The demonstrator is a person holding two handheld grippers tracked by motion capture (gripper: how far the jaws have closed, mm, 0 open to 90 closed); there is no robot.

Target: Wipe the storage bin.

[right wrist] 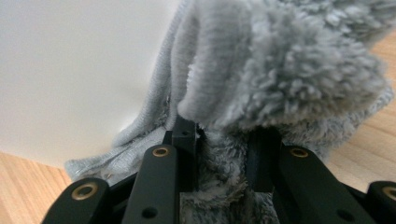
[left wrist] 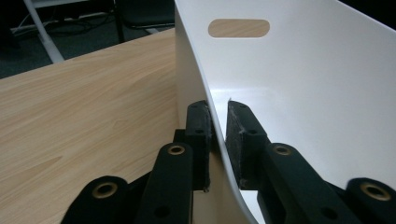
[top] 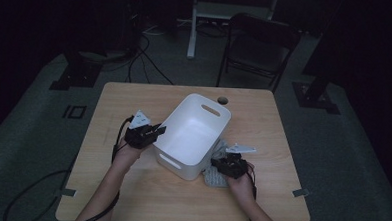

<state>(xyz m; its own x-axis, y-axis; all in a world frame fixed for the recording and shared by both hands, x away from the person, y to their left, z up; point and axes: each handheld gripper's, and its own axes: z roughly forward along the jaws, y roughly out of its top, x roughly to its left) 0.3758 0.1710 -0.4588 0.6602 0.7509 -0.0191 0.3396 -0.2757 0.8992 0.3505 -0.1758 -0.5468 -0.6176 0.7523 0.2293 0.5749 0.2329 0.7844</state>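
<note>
right hand-held gripper [right wrist: 219, 140] clamped on grey fleece [right wrist: 289, 79], left hand-held gripper [left wrist: 219, 126] pinching bin wall [left wrist: 299, 84]

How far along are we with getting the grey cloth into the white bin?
Done so far: the left gripper is clamped on the white bin's side wall, steadying it. In hand: the right gripper has its jaws around a fold of the fluffy grey cloth, which lies on the table against the bin's outer wall. Left: lifting the cloth over the rim and dropping it inside; the bin looks empty.
</note>
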